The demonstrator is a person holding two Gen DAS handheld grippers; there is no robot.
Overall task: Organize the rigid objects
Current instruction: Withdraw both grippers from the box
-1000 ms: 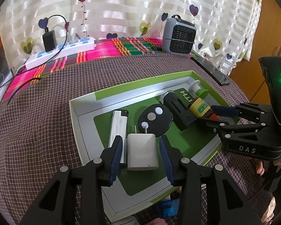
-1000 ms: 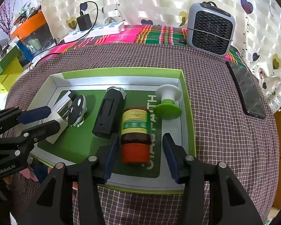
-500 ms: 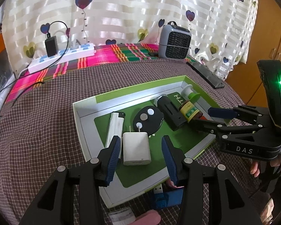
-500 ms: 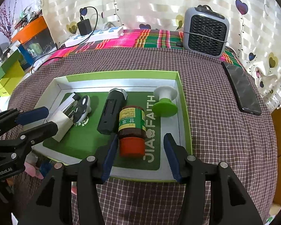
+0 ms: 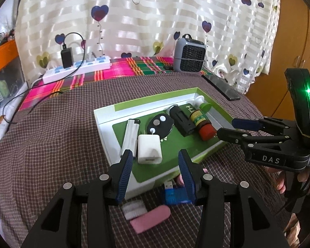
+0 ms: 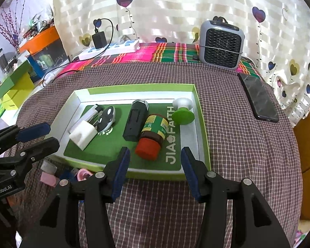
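Observation:
A green-and-white tray [image 5: 105, 132] [image 6: 142, 86] lies on the checked cloth. In it lie a white charger [image 5: 149, 152] [image 6: 82, 133], a silver lighter [image 5: 131, 136], a black key fob [image 5: 160, 125] [image 6: 107, 117], a black oblong device [image 5: 181, 122] [image 6: 135, 122], a red-capped bottle [image 5: 202, 124] [image 6: 153, 136] and a green-and-white stopper [image 6: 183, 111]. My left gripper [image 5: 155, 161] [image 6: 49, 135] hangs open above the tray's near edge, short of the charger. My right gripper [image 6: 155, 157] [image 5: 229, 128] is open too, just short of the bottle's cap. Neither touches anything.
In front of the tray lie a blue USB stick [image 5: 174, 194], a pink eraser [image 5: 150, 220] and a small white piece [image 5: 133, 207]. A phone [image 6: 258, 101], a grey fan heater [image 6: 221, 45] and a power strip [image 6: 111, 48] sit farther back. Boxes [image 6: 14, 86] stand at the left.
Both grippers have drawn back and upward from the tray. The charger and the bottle stay lying in it, no longer between the pads. The small items before the tray came into view.

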